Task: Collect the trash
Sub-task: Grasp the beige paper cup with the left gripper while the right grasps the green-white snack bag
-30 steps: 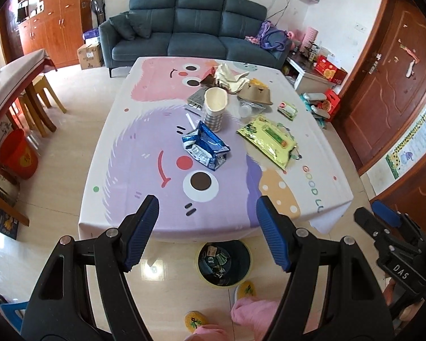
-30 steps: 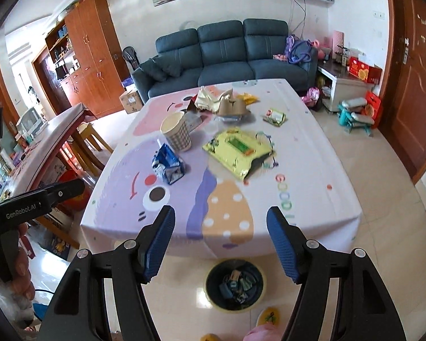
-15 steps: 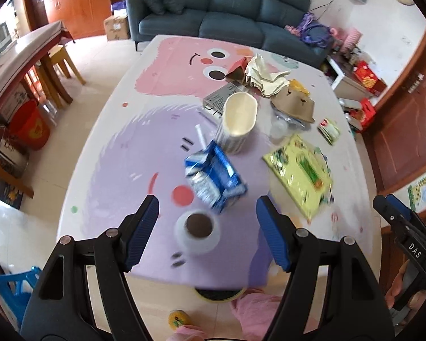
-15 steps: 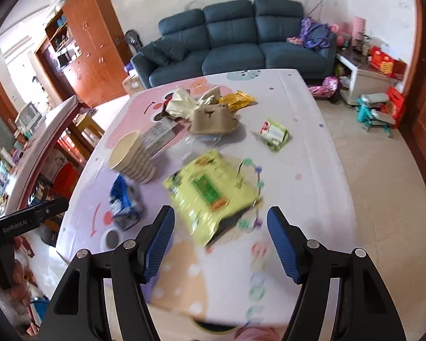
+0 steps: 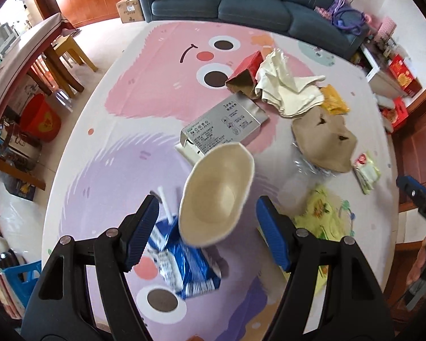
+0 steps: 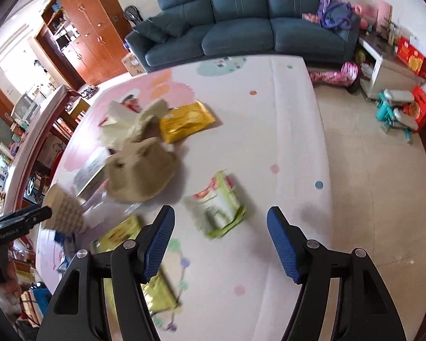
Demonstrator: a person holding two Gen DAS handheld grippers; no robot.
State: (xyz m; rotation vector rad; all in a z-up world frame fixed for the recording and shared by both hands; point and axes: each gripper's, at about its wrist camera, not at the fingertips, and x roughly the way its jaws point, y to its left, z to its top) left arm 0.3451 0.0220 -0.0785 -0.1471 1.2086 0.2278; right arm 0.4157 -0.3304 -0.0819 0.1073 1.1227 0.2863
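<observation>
In the left wrist view, the left gripper hangs over the counter with its jaws wide apart and nothing in them. A squashed paper cup sits right between the jaws, so I think the cup is what it wants to grab. A blue wrapper lies just beside the cup, under it in the picture. A grey box and some crumpled paper lie farther back.

In the right wrist view, the right gripper is wide open and holds nothing. It points at a green packet lying flat on the counter, just ahead of the jaws, likely its pick. A brown paper bag and a yellow packet lie farther back.
</observation>
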